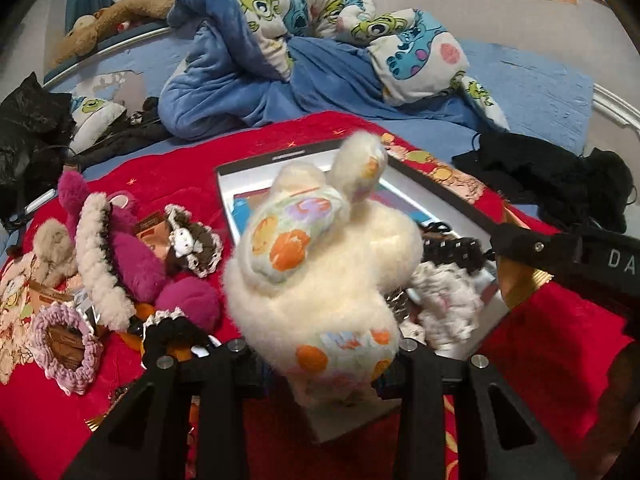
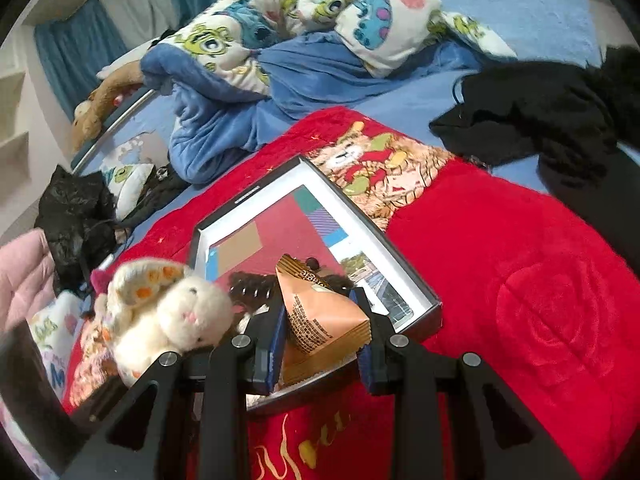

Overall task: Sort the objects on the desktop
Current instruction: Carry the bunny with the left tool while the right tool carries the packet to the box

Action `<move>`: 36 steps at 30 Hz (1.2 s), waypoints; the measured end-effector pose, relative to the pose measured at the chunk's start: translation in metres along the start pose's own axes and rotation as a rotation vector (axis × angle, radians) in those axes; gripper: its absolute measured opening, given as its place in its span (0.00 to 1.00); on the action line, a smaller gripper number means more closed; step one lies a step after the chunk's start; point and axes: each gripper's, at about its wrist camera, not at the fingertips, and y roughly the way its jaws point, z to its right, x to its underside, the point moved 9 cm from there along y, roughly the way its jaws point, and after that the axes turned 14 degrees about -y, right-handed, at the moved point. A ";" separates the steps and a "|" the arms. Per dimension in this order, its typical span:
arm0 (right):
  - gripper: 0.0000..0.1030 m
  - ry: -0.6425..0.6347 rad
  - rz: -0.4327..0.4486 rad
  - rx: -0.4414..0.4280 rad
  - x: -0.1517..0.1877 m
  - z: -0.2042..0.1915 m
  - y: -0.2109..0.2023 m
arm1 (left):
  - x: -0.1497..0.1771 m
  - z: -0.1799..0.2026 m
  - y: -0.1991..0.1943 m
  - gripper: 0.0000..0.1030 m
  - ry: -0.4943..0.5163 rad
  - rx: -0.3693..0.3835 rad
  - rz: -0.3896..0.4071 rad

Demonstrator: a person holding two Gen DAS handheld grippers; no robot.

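My left gripper (image 1: pixel 320 364) is shut on a cream plush rabbit (image 1: pixel 316 276) with orange-patterned ears and holds it over the near end of the open box (image 1: pixel 256 164). The rabbit also shows at the left of the right wrist view (image 2: pixel 176 316). My right gripper (image 2: pixel 320 344) is shut on an orange snack packet (image 2: pixel 324 320) above the box's near edge (image 2: pixel 400 264). The box holds a black hair clip (image 1: pixel 452 252), a white fluffy scrunchie (image 1: pixel 444 304) and dark hair items (image 2: pixel 256 286).
On the red blanket (image 2: pixel 520 280) left of the box lie a magenta plush toy (image 1: pixel 136 264), a brown frilly scrunchie (image 1: pixel 192 244), a lilac crocheted scrunchie (image 1: pixel 68 344) and a black one (image 1: pixel 176 332). Black clothing (image 2: pixel 540 116) lies at the right, a rumpled blue duvet (image 1: pixel 280 60) behind.
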 end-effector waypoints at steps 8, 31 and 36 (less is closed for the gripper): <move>0.28 0.002 -0.073 -0.017 0.014 -0.012 0.021 | 0.002 0.000 0.001 0.35 0.025 -0.032 0.023; 0.28 -0.068 -0.108 0.039 0.019 -0.022 0.038 | -0.004 0.001 0.017 0.40 0.006 -0.021 0.018; 0.28 -0.069 -0.110 0.039 0.019 -0.023 0.038 | -0.004 0.001 0.017 0.39 0.006 -0.019 0.018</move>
